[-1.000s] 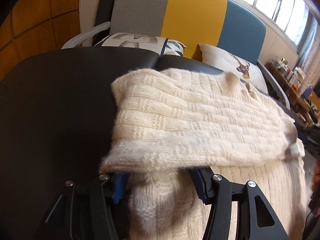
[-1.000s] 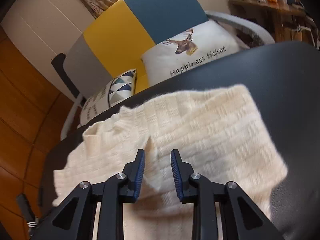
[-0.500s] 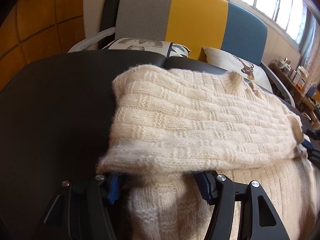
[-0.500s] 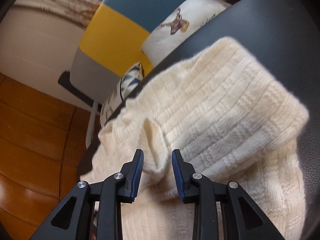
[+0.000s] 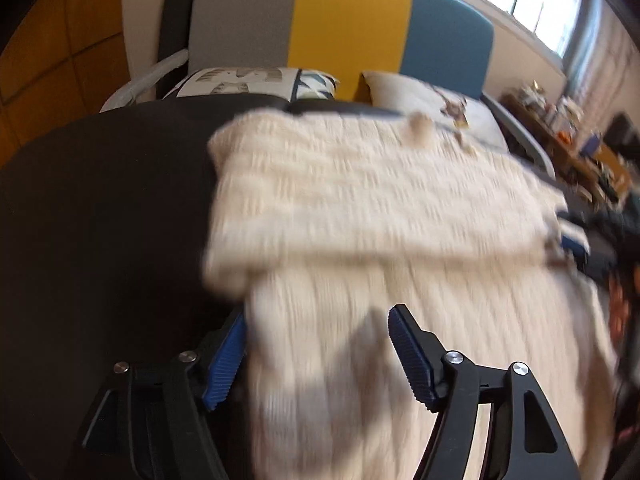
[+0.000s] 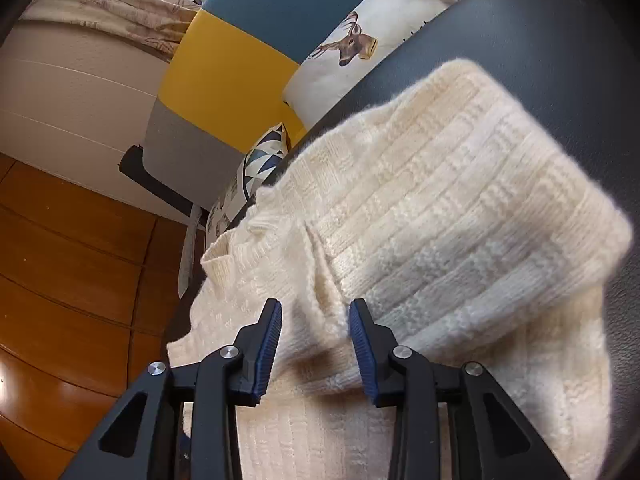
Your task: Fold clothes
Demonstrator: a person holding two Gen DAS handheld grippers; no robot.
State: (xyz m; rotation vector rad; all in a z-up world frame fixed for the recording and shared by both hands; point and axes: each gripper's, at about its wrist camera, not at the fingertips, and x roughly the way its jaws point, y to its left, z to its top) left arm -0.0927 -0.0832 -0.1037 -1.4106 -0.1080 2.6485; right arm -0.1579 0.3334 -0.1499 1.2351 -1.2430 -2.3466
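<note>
- A cream knitted sweater (image 5: 380, 200) lies on a dark surface (image 5: 100, 208), its upper part folded over toward the viewer so that a thick doubled band runs from nine o'clock to three o'clock across the left wrist view.
- Half a second ago the folded edge covered the fingertips of the left gripper (image 5: 316, 344); now that edge sits farther off, toward twelve o'clock, and the blue pads are bare.
- The left gripper is spread wide, with single-layer knit lying between and under its fingers; it grips nothing. This view is motion-blurred.
- The right gripper (image 6: 316, 336) has widened too: its fingers stand apart on either side of a raised pleat of the fold, no longer pinching it.
- Judgement: both grippers have let go, so this fold is laid down and a new grasp comes next.
- A grey, yellow and blue sofa (image 5: 340, 28) with cushions stands beyond, at twelve o'clock.
</note>
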